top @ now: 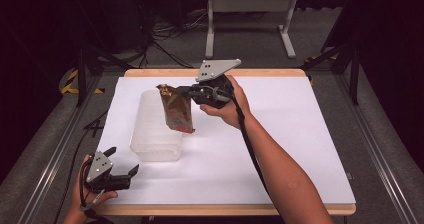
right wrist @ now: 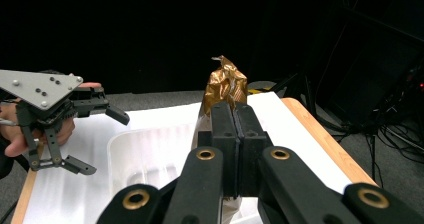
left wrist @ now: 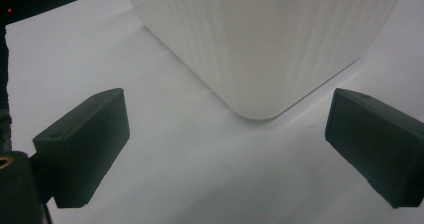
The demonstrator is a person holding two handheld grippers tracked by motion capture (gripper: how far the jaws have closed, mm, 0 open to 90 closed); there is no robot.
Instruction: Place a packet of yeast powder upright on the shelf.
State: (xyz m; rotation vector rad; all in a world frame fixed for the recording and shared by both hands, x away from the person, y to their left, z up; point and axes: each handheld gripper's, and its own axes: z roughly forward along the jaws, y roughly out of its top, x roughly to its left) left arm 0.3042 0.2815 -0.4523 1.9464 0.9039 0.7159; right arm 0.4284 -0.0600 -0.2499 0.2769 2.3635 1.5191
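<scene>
The right gripper [top: 186,91] is clamping its jaws tight on a crinkled gold foil pouch [top: 177,112], which is hanging upright above the right edge of a translucent ribbed plastic tub [top: 150,134]. The tub is sitting left of centre on the white-covered surface [top: 280,134], directly beneath the pouch. At the near left corner, the left gripper [top: 123,160] is resting with its jaws spread wide and holding nothing, pointing at the tub's near corner [left wrist: 260,49], close but not touching. A metal stand [top: 250,6] is standing on the floor beyond the far edge.
</scene>
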